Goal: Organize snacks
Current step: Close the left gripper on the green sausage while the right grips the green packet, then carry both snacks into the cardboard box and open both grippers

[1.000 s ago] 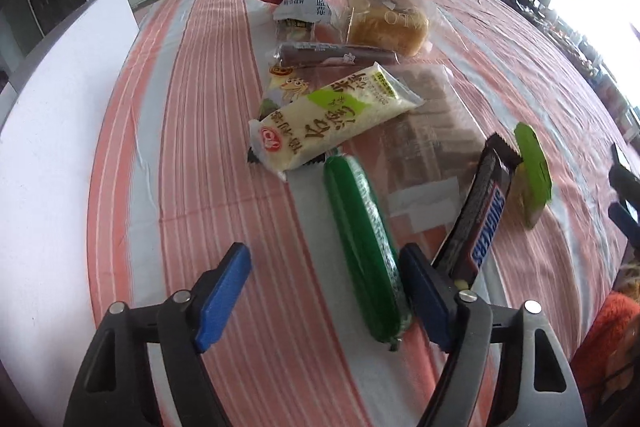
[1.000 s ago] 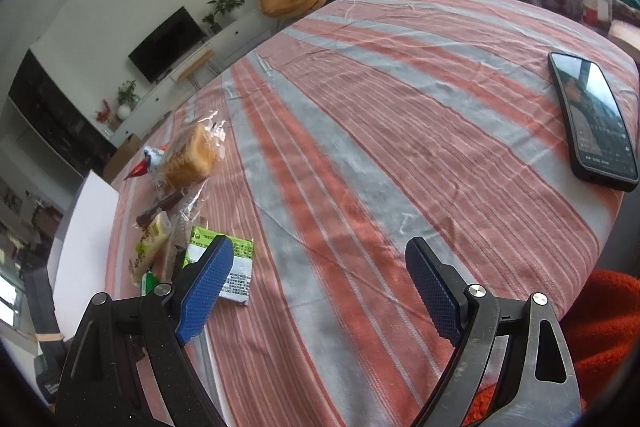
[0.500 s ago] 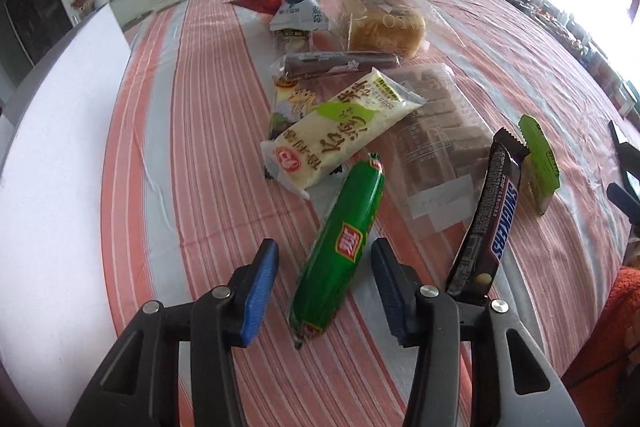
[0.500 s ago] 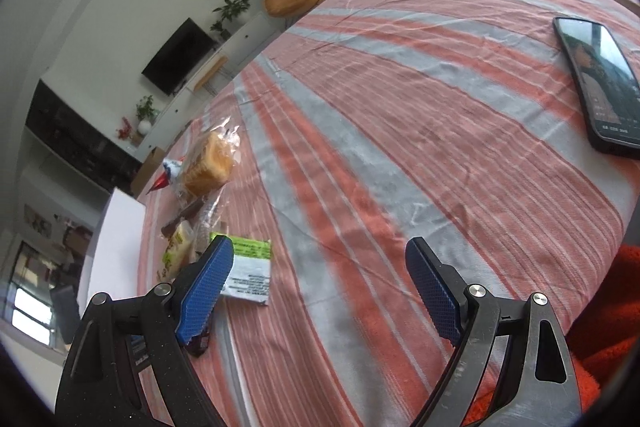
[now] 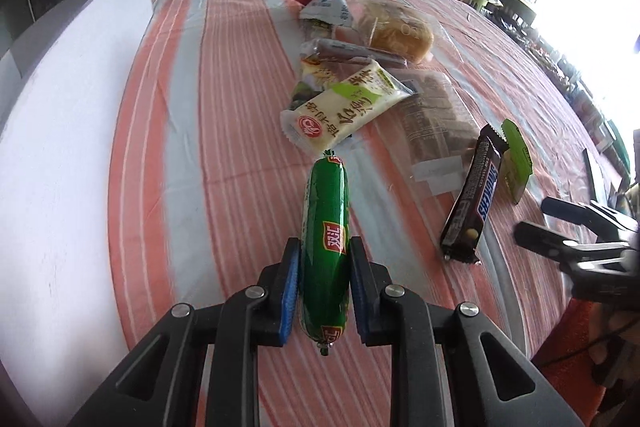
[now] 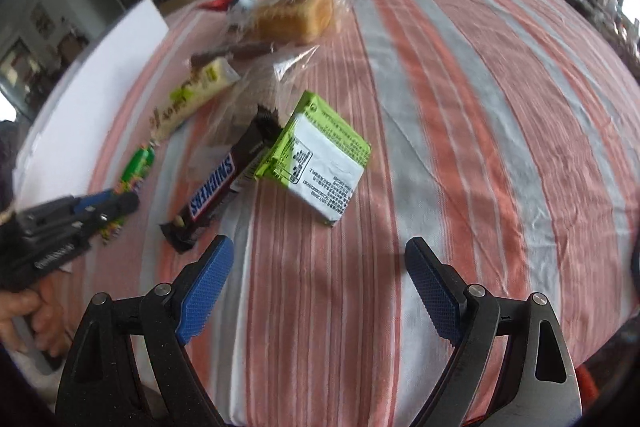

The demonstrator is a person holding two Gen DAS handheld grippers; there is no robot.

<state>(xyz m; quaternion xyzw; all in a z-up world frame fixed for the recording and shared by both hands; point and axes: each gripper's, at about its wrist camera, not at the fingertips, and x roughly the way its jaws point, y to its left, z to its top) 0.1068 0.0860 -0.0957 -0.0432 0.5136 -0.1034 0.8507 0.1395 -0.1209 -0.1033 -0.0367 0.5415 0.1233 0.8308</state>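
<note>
1. Snacks lie in a loose heap on the striped tablecloth (image 5: 224, 115), stretching away ahead of our left tongs (image 5: 323, 269); the bagged bread (image 5: 394, 29) at the far end is the bulkiest and looks soft and easily squashed.
2. Next in size, the pale long packet (image 5: 344, 107) sits just beyond the tip of the sausage, and it looks light, with a crinkly, slippery wrapper.
3. Our green sausage (image 5: 325, 227) lies lengthwise between the left tongs' blue pads, which are closing on its near half and already touch both flanks. We judge it firm but round and glossy, so it could squirt out; a hold nearer the middle would balance it better.
4. Our right tongs (image 6: 316, 281) hang wide open and empty over bare cloth. Just ahead of them lie the green-and-white packet (image 6: 320, 159) and, leaning on it, the chocolate bar (image 6: 218, 187), stiff and easy to pinch across its width.
5. Compared with a second ago, the left tongs have gone from wide apart to nearly shut, with the sausage now centred between the pads. The right tongs have swung round from the empty cloth and the phone to face the heap.
</note>
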